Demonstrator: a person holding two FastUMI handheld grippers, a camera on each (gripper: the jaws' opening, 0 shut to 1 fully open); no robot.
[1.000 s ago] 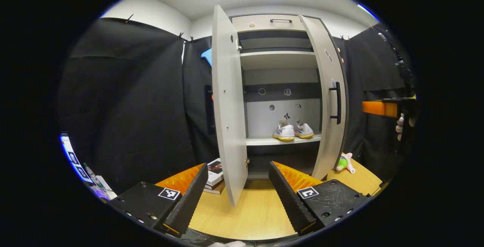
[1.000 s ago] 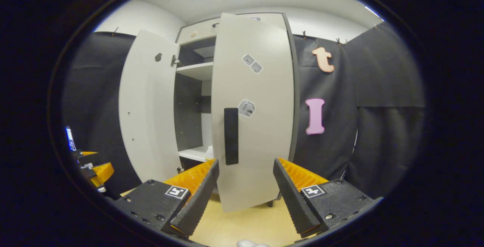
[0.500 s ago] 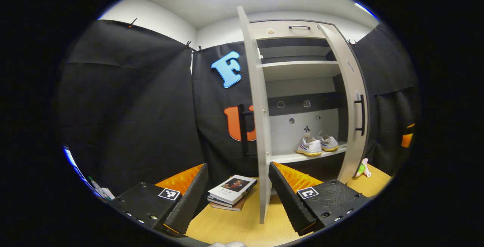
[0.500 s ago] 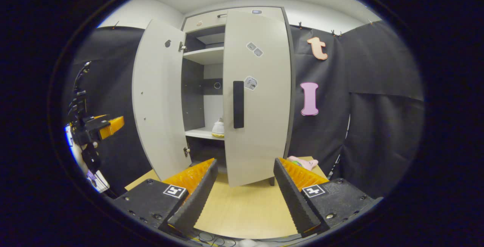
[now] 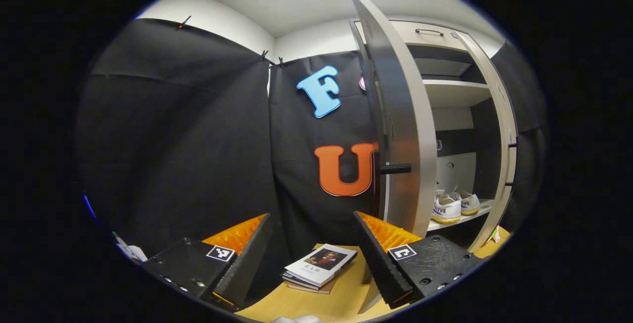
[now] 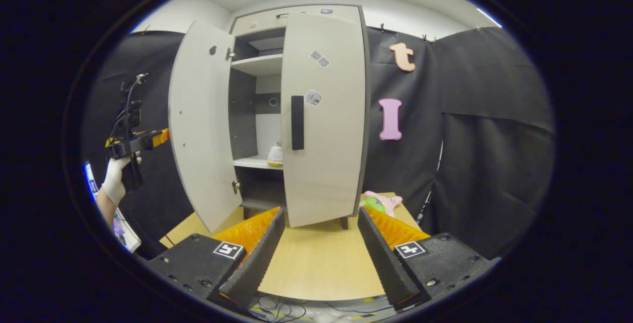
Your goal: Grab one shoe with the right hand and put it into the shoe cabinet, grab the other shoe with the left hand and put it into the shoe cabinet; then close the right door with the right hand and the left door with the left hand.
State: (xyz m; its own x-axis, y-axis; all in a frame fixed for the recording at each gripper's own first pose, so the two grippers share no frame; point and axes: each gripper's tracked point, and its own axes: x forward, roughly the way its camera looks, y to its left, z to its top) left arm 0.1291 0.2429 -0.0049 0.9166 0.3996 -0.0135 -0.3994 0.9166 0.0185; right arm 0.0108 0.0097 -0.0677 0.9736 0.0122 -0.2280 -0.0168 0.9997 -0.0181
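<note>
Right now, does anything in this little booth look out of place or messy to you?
Mostly tidy. The shoes sit side by side on the cabinet shelf, but the left door hangs wide open. A plush toy lies on the table beside the cabinet.

Open left door (image 5: 403, 130) blocking cabinet mouth (image 5: 462, 130)

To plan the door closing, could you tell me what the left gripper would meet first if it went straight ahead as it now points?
Probably the black cloth wall, just left of the open left door. The left gripper is open and empty, and depth is hard to judge.
</note>
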